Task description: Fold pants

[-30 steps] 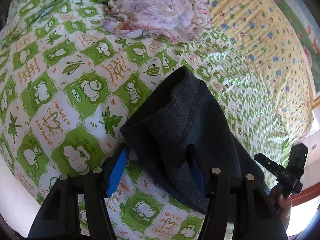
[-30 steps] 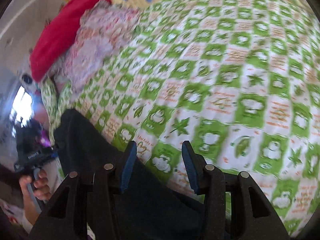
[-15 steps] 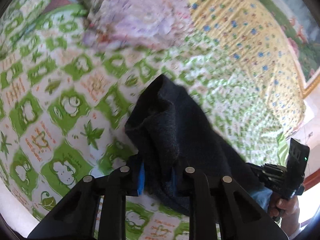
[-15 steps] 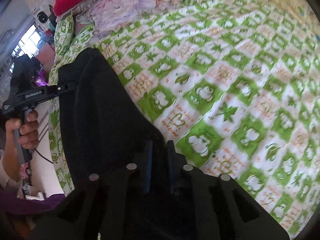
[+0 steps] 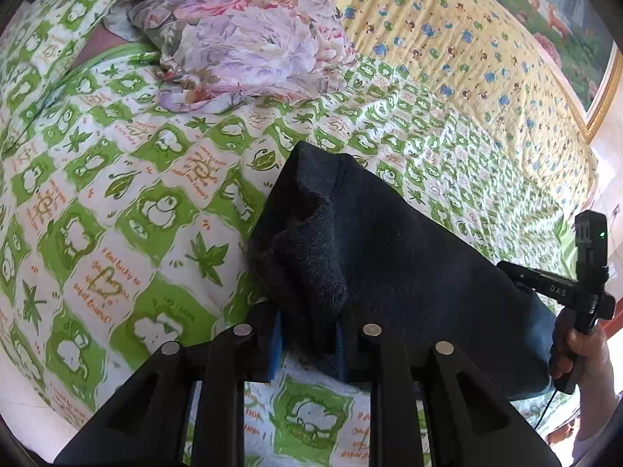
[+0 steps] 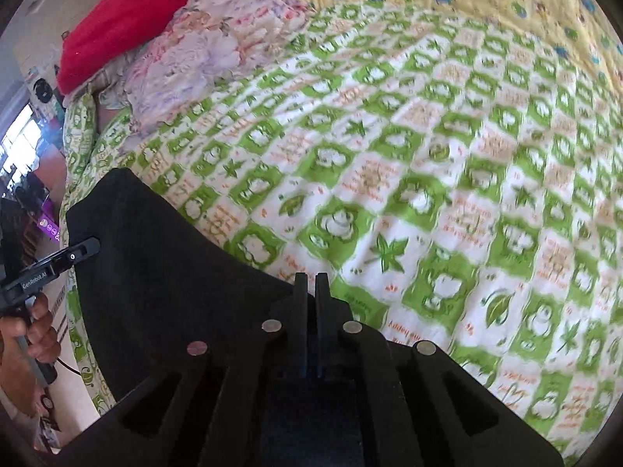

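1. You work over a bed spread with a green-and-white checked sheet printed with leaves and cartoon figures.
2. Past that sheet lies a yellow quilt with small blue motifs; it meets the green check along a diagonal seam.
3. At the head end sits a crumpled floral cloth, with a red pillow just behind it.
4. A gold-framed picture hangs on the wall beyond the quilt.
5. The dark pants lie near the bed's close edge, well apart from the floral cloth.
6. Your left gripper is clamped on a bunched fold of the pants, blue pads pressing either side.
7. Your right gripper has its jaws drawn almost together at the pants' edge; you appear to pinch the fabric, though it is too dark there to be sure.
8. The pants hang taut between your two grippers.
9. Ahead of both grippers the sheet is bare cloth up to the quilt seam.
10. The mattress edge drops away on the left in the right wrist view, with room clutter beyond.
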`<action>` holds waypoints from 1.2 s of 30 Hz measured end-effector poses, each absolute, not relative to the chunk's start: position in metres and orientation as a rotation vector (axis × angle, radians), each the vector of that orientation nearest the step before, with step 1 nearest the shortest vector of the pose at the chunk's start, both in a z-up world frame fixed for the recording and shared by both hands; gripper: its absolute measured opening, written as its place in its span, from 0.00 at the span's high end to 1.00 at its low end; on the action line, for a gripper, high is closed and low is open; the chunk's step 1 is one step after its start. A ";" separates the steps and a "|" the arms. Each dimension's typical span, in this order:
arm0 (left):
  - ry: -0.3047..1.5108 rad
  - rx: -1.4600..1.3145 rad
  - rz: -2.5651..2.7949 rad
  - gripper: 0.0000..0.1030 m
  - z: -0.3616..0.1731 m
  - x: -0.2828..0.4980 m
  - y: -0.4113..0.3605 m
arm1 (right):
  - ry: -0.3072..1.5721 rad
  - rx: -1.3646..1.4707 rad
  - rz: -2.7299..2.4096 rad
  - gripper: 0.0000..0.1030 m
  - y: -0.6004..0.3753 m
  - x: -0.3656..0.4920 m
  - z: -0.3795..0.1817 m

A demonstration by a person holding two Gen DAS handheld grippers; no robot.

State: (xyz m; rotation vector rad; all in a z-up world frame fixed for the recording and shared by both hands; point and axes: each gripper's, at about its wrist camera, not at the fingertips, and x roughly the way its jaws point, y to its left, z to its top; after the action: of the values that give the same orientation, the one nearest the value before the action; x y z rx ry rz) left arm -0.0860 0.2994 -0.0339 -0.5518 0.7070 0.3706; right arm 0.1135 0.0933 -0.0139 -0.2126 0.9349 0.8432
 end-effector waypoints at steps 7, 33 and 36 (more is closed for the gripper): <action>0.658 -0.496 0.455 0.57 0.000 -0.114 0.291 | 0.871 -0.055 0.799 0.43 0.040 0.090 0.014; 0.752 -0.325 0.013 0.41 0.023 -0.020 0.119 | 0.788 0.291 0.471 0.41 -0.158 -0.014 0.000; 0.766 -0.309 -0.033 0.39 0.022 -0.010 0.103 | 0.782 0.311 0.428 0.41 -0.172 -0.019 -0.001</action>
State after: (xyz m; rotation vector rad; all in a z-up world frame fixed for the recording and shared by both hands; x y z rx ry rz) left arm -0.0103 0.1028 0.0224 -0.3095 0.7664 -0.0329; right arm -0.0187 -0.1720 -0.0006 0.3110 0.7823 0.4282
